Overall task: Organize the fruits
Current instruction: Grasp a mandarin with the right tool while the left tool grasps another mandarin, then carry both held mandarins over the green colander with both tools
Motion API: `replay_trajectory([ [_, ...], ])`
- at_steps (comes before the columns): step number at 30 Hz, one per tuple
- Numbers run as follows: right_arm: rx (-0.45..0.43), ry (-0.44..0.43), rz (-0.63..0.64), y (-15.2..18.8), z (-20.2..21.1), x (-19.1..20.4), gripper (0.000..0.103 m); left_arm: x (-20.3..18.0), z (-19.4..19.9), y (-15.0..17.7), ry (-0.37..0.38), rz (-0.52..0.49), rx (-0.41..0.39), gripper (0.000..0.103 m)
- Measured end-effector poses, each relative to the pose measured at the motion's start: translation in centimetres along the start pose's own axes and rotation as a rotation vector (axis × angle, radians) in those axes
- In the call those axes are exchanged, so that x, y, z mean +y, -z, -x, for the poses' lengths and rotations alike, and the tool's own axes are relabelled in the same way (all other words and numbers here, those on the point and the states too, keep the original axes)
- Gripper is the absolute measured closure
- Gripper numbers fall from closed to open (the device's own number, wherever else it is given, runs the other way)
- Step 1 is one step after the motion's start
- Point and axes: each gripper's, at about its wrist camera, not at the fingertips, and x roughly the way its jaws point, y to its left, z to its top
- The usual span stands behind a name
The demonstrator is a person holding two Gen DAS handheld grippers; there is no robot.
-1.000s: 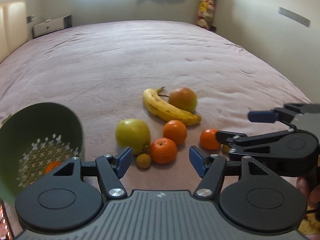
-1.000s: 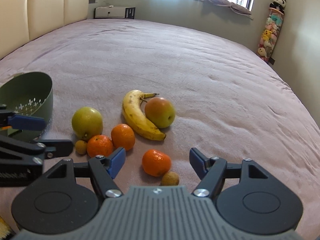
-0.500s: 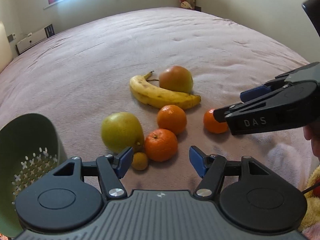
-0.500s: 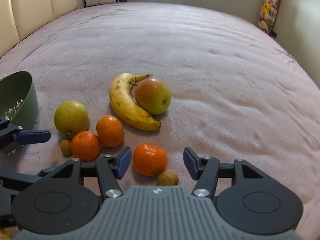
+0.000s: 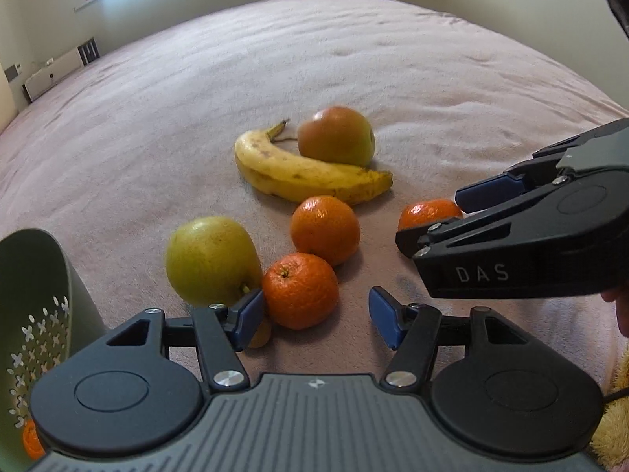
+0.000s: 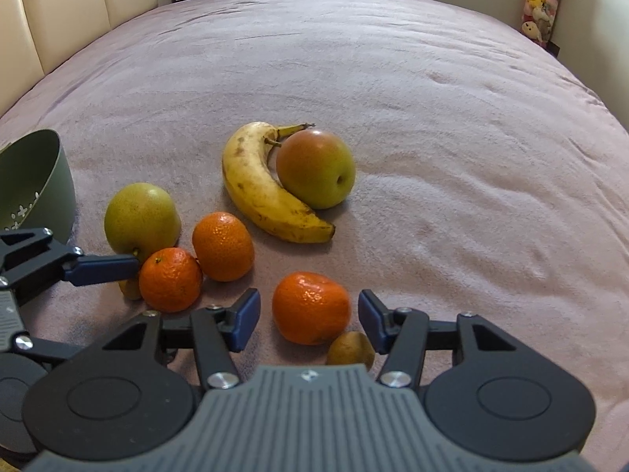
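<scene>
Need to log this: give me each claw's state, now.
Left claw: open and closing, astride a mandarin, pads not touching it.
Right claw: open around another mandarin, pads not pressing yet.

The wide pink blanket-covered bed (image 6: 393,78) lies open beyond the spotted yellow banana (image 6: 263,188) and right of the red-green apple (image 6: 314,167); nearer, round orange tangerines (image 6: 222,246) crowd together, and a green perforated plastic colander (image 6: 37,181) blocks the left edge
</scene>
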Motion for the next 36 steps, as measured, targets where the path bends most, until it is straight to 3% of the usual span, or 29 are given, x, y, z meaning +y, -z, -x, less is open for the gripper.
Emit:
replay_trajectory([
  [10, 0.034, 0.0, -0.024, 0.0, -1.7, -0.5, 0.058, -1.3, -0.9, -0.3, -0.063, -0.087, -0.008, 0.032],
  [16, 0.031, -0.002, -0.025, 0.0, -1.7, -0.6, 0.058, -1.7, -1.1, -0.2, -0.108, -0.128, -0.014, 0.052],
  [36, -0.013, 0.046, 0.018, -0.4, 0.8, 0.2, 0.059, -0.9, 1.9, -1.2, -0.088, -0.077, -0.066, 0.054],
])
